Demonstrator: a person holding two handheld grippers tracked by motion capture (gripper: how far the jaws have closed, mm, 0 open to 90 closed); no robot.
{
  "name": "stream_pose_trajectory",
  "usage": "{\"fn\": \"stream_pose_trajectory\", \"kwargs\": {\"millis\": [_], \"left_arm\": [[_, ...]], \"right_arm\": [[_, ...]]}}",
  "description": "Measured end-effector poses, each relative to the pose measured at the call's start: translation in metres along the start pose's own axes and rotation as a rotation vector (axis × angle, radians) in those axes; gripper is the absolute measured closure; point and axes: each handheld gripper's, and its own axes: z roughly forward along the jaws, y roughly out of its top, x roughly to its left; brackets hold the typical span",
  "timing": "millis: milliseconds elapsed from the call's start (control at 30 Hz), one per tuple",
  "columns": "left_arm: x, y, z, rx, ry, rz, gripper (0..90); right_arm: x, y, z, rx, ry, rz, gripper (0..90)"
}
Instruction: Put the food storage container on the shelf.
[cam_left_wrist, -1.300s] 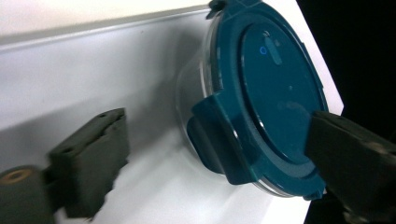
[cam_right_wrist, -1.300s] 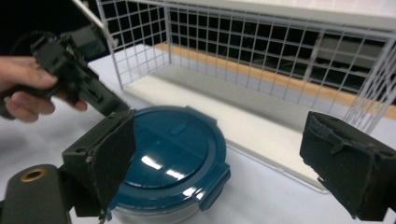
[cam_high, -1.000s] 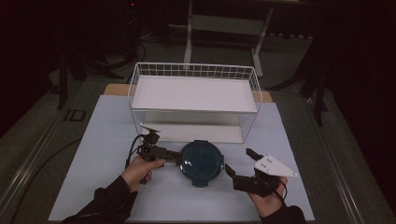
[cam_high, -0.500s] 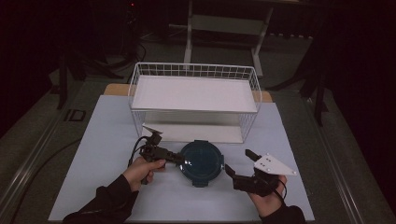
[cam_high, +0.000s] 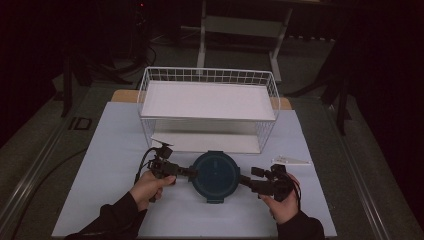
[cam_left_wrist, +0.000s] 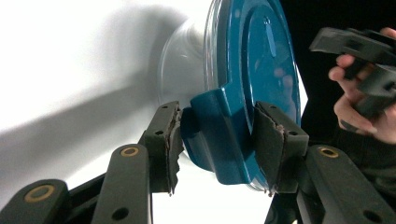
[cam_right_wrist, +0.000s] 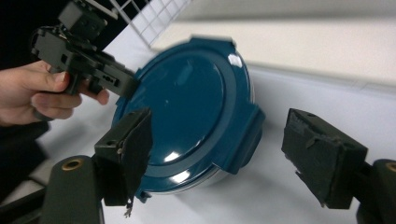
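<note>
container: a round clear food container with a teal snap-on lid (cam_high: 216, 176) sits on the white table (cam_high: 110, 150), right between my two hands, just in front of the wire basket.
lid: teal, glossy, with latch tabs sticking out around the rim; it's on the container, and i can see the clear wall under it in the left gripper view.
left gripper (cam_high: 192, 173): in my left hand (cam_high: 150, 186), reaching in from the left side of the container. in the left gripper view my fingers (cam_left_wrist: 163, 144) sit either side of one teal latch tab (cam_left_wrist: 219, 135), one pad on each flank, close in on it. i can't tell if they're actually pinching the tab or just bracketing it.
right gripper (cam_high: 245, 181): in my right hand (cam_high: 281, 202), coming at the container's right edge. in the right gripper view my fingers (cam_right_wrist: 128, 149) are spread wide apart, nothing between the pads; the lid's nearest tab (cam_right_wrist: 247, 135) lies in the gap beyond them, not touched.
across the lid: from the right gripper view i see my left hand and its gripper at the far side of the lid.
wire basket (cam_high: 207, 75): white, behind the container, standing on the table, with a white board lying flat in it.
small white piece (cam_high: 291, 160): lies flat on the table just beyond my right hand, apart from the container.
surroundings: dark floor around the table, a metal stand leg behind the basket.
</note>
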Motion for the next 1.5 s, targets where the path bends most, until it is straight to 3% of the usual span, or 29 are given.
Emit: {"fn": "stream_pose_trajectory", "kwargs": {"millis": [167, 267, 400, 633, 867, 967, 1067, 1167, 1233, 1367, 1500], "left_arm": [[-0.005, -0.003, -0.001, -0.010, 0.005, 0.048, 54.1], [-0.004, -0.005, -0.002, -0.013, 0.001, 0.061, 54.3], [-0.006, -0.007, -0.003, -0.015, 0.001, 0.084, 54.6], [-0.010, -0.008, -0.004, -0.013, 0.007, 0.124, 55.4], [-0.012, -0.013, -0.004, -0.038, 0.009, 0.120, 55.3], [-0.013, -0.015, -0.004, -0.044, 0.021, 0.122, 54.9], [-0.012, -0.017, -0.005, -0.038, 0.027, 0.117, 54.4], [-0.009, -0.020, -0.006, -0.054, 0.014, 0.086, 54.6], [-0.009, -0.021, -0.006, -0.062, 0.012, 0.091, 54.7], [-0.012, -0.021, -0.006, -0.064, 0.026, 0.091, 54.8], [-0.011, -0.025, -0.007, -0.081, 0.017, 0.085, 55.0]], "right_arm": [[-0.019, -0.001, 0.013, 0.082, 0.071, 0.083, 40.2], [-0.028, -0.003, 0.020, 0.114, 0.102, 0.140, 40.8], [-0.034, -0.005, 0.023, 0.114, 0.127, 0.189, 50.1], [-0.038, -0.007, 0.031, 0.146, 0.207, 0.251, 53.8], [-0.039, -0.010, 0.030, 0.158, 0.224, 0.291, 54.7], [-0.037, -0.011, 0.030, 0.160, 0.213, 0.286, 54.7], [-0.038, -0.011, 0.032, 0.179, 0.255, 0.308, 56.0], [-0.035, -0.010, 0.032, 0.181, 0.259, 0.285, 56.2], [-0.032, -0.009, 0.031, 0.192, 0.261, 0.255, 56.5], [-0.033, -0.011, 0.030, 0.191, 0.275, 0.265, 57.0], [-0.030, -0.011, 0.030, 0.185, 0.272, 0.244, 57.3]]}}
